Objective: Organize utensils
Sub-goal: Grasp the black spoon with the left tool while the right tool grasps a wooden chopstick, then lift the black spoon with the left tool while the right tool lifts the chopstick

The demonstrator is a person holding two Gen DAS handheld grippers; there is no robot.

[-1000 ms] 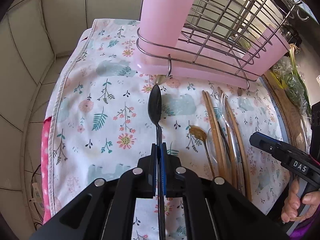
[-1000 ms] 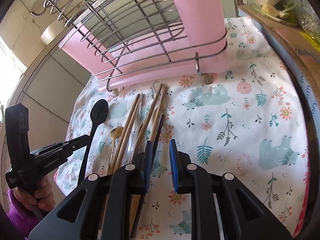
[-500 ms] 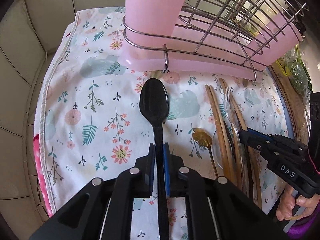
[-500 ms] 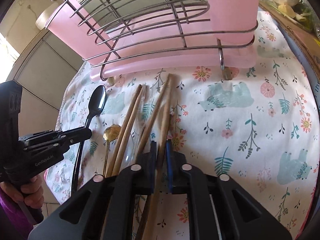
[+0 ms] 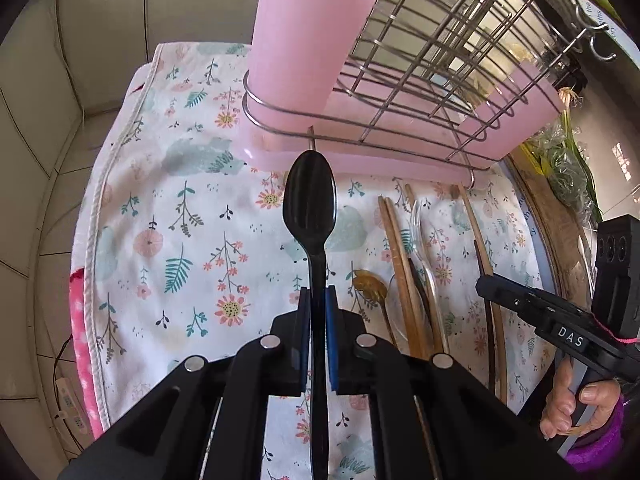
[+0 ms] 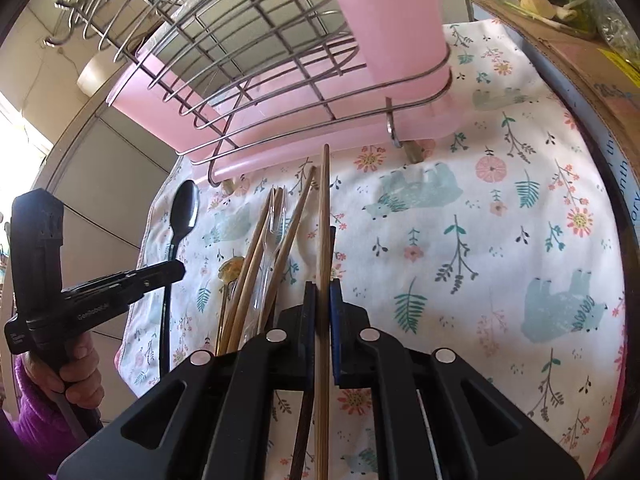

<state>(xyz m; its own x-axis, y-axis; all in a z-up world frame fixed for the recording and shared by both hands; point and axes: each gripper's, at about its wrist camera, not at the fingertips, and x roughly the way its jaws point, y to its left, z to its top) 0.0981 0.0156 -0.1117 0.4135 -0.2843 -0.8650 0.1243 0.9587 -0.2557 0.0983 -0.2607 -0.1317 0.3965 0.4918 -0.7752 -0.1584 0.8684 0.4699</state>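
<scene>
My left gripper [image 5: 319, 300] is shut on a black spoon [image 5: 310, 204], held above the floral cloth with its bowl pointing at the pink utensil cup [image 5: 304, 36] on the wire dish rack [image 5: 432, 64]. My right gripper [image 6: 322, 296] is shut on a wooden chopstick [image 6: 324, 208], lifted and pointing toward the rack [image 6: 256, 52]. More wooden chopsticks [image 6: 256, 256], a clear plastic fork [image 6: 272, 216] and a gold spoon [image 5: 370, 284] lie on the cloth between the grippers. The black spoon [image 6: 185, 208] and left gripper [image 6: 160, 274] also show in the right wrist view.
The floral cloth [image 5: 180, 208] covers the counter. The pink drip tray [image 6: 280, 148] sits under the rack. A cardboard box with greens [image 6: 560, 12] stands at the right edge. A tiled wall [image 5: 36, 120] borders the left.
My left gripper has lifted the black spoon up toward the pink cup. My right gripper closed on a wooden chopstick and raised it off the cloth.
</scene>
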